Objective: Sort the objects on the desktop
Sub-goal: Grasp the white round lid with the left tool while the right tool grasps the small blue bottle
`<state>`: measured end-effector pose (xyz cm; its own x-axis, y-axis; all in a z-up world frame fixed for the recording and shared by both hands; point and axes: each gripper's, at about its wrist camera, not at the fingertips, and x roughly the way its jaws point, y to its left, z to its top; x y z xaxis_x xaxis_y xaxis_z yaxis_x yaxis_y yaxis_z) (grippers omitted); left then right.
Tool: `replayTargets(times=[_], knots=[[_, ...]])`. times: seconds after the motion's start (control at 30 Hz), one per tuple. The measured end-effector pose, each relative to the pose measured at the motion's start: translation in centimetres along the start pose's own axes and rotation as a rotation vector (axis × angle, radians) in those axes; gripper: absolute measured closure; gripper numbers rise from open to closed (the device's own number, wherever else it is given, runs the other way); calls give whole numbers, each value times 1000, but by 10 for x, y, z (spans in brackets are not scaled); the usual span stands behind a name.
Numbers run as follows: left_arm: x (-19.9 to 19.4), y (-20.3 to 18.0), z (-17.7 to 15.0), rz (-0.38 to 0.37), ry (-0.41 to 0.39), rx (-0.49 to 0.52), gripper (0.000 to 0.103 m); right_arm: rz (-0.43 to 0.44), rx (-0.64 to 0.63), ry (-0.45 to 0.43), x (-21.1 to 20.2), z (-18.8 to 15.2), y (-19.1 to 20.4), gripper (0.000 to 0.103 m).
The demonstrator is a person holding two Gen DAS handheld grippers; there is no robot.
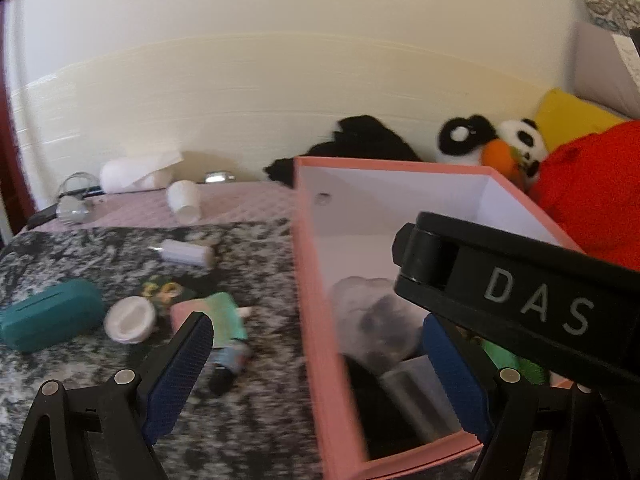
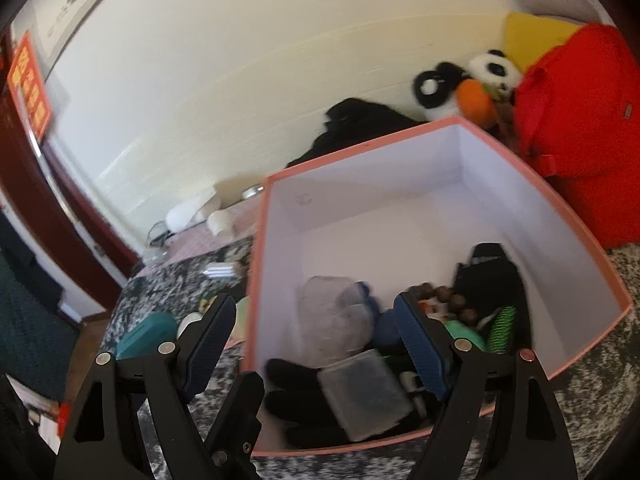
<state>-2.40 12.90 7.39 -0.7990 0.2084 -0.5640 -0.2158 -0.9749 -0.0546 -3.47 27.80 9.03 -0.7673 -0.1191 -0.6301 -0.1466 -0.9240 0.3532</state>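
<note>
A pink box (image 1: 316,292) with a white inside stands on the speckled cover; it also shows in the right wrist view (image 2: 256,280). It holds a clear case (image 2: 366,394), a cloudy pouch (image 2: 336,320), brown beads (image 2: 448,294), black items and a green comb (image 2: 502,328). My left gripper (image 1: 316,356) is open and empty, straddling the box's left wall. My right gripper (image 2: 316,340) is open and empty over the box's near left corner. Left of the box lie a teal case (image 1: 48,314), a white round lid (image 1: 130,320), a pink-and-green packet (image 1: 218,314) and a white tube (image 1: 186,252).
The right gripper's black body (image 1: 520,292) crosses the left wrist view over the box. A red bag (image 2: 580,120), panda plush (image 2: 480,76) and black cloth (image 2: 360,120) sit behind the box. A tissue roll (image 1: 132,172) and paper cup (image 1: 184,200) lie far left.
</note>
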Motion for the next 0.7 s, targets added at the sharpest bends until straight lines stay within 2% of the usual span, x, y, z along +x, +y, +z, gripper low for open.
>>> replayTargets(times=[0.3, 0.37, 0.4, 0.43, 0.5, 0.6, 0.7], knots=[[18, 123, -16, 145, 84, -115, 12, 105, -99, 33, 31, -19, 66, 19], [23, 149, -23, 169, 110, -143, 12, 143, -107, 59, 43, -25, 79, 28], [26, 159, -27, 169, 130, -157, 12, 159, -113, 81, 50, -29, 85, 39], [28, 168, -31, 173, 142, -164, 13, 173, -120, 107, 57, -33, 91, 46], [31, 183, -37, 187, 160, -169, 13, 197, -134, 150, 72, -41, 103, 48], [28, 197, -42, 222, 165, -150, 13, 175, -182, 197, 94, -55, 124, 49], [25, 213, -44, 237, 164, -145, 13, 75, -261, 230, 113, -69, 139, 49]])
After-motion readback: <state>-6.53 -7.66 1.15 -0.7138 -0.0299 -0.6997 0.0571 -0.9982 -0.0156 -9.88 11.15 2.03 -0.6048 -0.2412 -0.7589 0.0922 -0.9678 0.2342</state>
